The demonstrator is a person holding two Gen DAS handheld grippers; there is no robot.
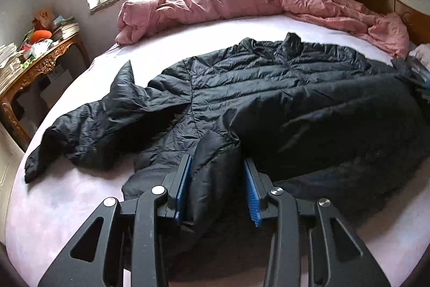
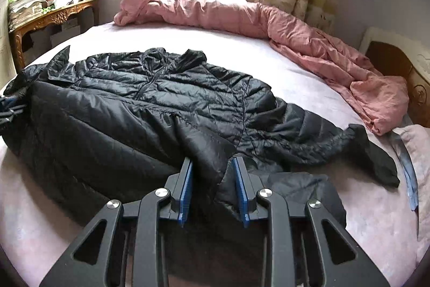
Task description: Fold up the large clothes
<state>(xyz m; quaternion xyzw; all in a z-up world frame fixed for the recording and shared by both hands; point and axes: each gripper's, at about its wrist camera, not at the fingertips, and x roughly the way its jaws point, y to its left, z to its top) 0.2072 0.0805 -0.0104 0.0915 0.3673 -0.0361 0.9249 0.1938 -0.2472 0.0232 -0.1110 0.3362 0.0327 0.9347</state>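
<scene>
A black quilted puffer jacket [image 1: 268, 88] [image 2: 161, 98] lies spread across the bed, collar toward the window. Its lower part is doubled up over the body. In the left wrist view one sleeve [image 1: 88, 131] trails to the left; in the right wrist view the other sleeve [image 2: 349, 149] trails to the right. My left gripper [image 1: 217, 160] sits at the near edge with a ridge of jacket fabric between its blue pads; the right pad stands clear of it. My right gripper [image 2: 212, 162] also straddles a fold of the jacket, with a gap at its right pad.
A pale lilac sheet [image 1: 67, 206] [image 2: 322, 206] covers the bed. A rumpled pink duvet [image 1: 215, 4] [image 2: 215, 15] runs along the far side under the window. An ornate wooden table [image 1: 40, 66] [image 2: 53, 18] piled with clutter stands at left; a wooden headboard [image 2: 403, 71] and pillow [image 2: 416, 147] at right.
</scene>
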